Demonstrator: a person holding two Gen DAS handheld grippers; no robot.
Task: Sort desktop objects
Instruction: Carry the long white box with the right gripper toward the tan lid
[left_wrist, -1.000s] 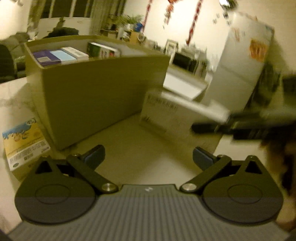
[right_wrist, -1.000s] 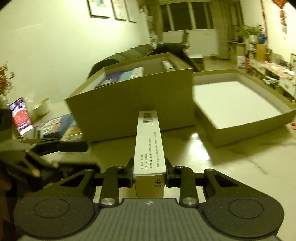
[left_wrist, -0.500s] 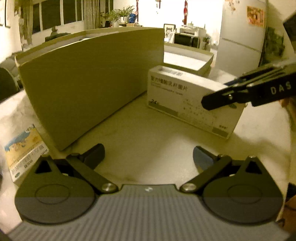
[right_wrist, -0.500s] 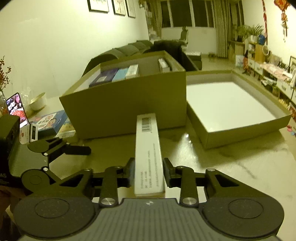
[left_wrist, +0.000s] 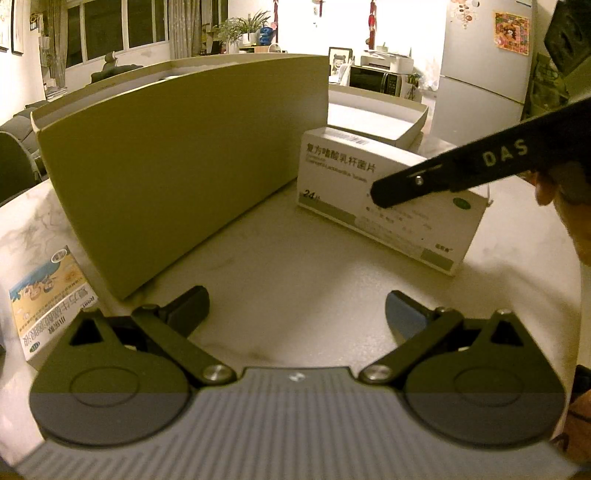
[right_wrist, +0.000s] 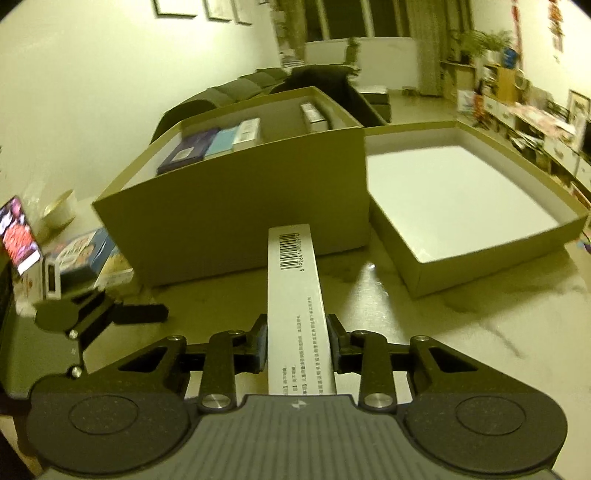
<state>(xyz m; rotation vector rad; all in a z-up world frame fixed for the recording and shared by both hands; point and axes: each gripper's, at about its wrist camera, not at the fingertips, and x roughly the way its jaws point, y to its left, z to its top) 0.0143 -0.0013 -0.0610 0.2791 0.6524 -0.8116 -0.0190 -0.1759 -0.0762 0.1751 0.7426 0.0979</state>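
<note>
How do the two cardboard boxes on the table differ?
The tall box has high walls; the shallow tray beside it has low ones. The tall box already holds several small packages; the shallow tray shows only its bare white floor. Both are open-topped, tan cardboard, standing side by side.

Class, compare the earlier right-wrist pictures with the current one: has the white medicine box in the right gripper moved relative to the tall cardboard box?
Yes. The white medicine box, clamped in the right gripper, now points farther right along the tall cardboard box.
</note>
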